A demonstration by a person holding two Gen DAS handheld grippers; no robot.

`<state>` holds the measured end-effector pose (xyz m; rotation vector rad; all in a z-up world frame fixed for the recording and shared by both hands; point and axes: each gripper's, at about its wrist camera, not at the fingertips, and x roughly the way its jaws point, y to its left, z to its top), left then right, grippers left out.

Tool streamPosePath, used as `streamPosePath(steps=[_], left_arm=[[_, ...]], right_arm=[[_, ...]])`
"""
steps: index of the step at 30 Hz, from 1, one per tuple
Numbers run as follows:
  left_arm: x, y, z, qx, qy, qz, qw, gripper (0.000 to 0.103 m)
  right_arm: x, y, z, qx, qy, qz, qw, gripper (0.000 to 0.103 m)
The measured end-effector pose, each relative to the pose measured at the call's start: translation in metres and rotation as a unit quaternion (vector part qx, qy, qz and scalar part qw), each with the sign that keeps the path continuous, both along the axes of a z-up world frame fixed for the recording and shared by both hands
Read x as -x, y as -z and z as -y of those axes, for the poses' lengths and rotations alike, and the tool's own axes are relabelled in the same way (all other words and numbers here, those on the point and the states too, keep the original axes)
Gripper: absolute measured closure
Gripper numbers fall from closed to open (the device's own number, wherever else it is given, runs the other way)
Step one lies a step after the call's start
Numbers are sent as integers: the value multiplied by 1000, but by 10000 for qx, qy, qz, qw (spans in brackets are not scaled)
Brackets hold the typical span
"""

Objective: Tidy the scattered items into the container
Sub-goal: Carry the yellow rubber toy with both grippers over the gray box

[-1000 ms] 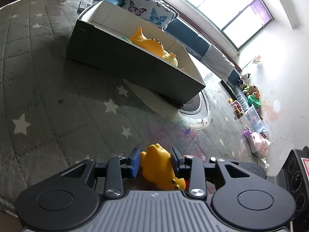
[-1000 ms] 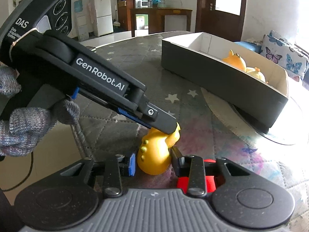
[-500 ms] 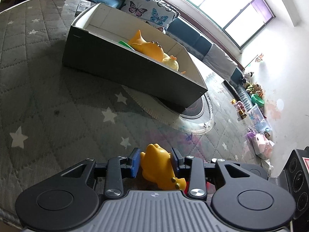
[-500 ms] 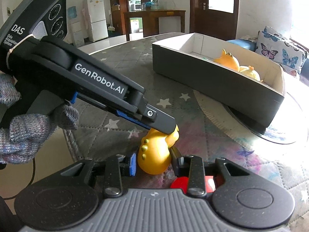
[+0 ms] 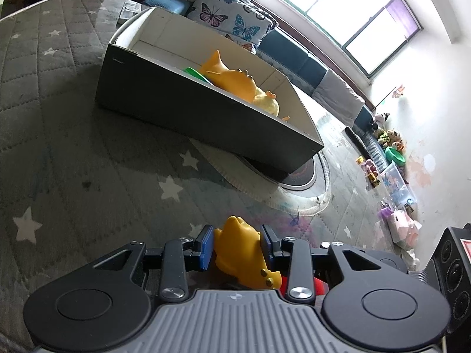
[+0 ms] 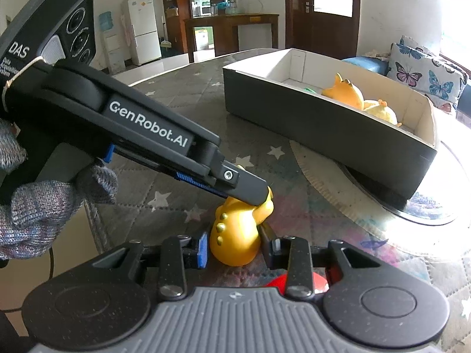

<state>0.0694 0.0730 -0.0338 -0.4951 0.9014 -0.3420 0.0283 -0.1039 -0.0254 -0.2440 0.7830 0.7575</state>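
Yellow dinosaur toy (image 6: 235,238) stands on the grey star-patterned quilted mat (image 5: 73,153), low in both wrist views and well short of the container (image 5: 206,108). The left gripper (image 5: 237,247) has its fingers clamped on the toy's upper part, one blue-edged pad against each flank; in the right wrist view this gripper (image 6: 259,197) slants down from the upper left, carried by a hand in a grey knitted glove (image 6: 44,209). The right gripper (image 6: 234,245) has its fingers closed on the toy's rounded lower body, so both tools grip the same toy. A red item (image 6: 294,282) lies on the mat just behind the right gripper's fingers, mostly hidden. The container, a long open box with dark outer walls and a white inside, rests partly on a round disc (image 5: 297,176) further along the mat. Inside it lie an orange toy (image 5: 232,76), a pale yellow toy (image 5: 268,103) beside it, and a sliver of something green (image 5: 194,73). A butterfly-print cushion (image 5: 232,20) sits beyond the box.
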Motion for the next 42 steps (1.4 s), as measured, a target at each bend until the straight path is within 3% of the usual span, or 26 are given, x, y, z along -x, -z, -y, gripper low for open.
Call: streamPosePath(steps=[9,24,31,42], left_arm=[[-12,-13,-4,81,35,182,9998,66],[-74,-85,-21,-235,-285,1228,9917,65],[-118,-84,-34,-385,-521,1083,9920,67],[-156,-52,-57,-394,-796,517,9947,67]], right_arm=[[-14,-12,-1,-112,22,73,9999,69],[-90,-73,-34,-218,-188,948,9951,69],[-140,-72,-57,-189,-337,773,9963,69],[-192,-42,-84,32,-667,254,9974,70]])
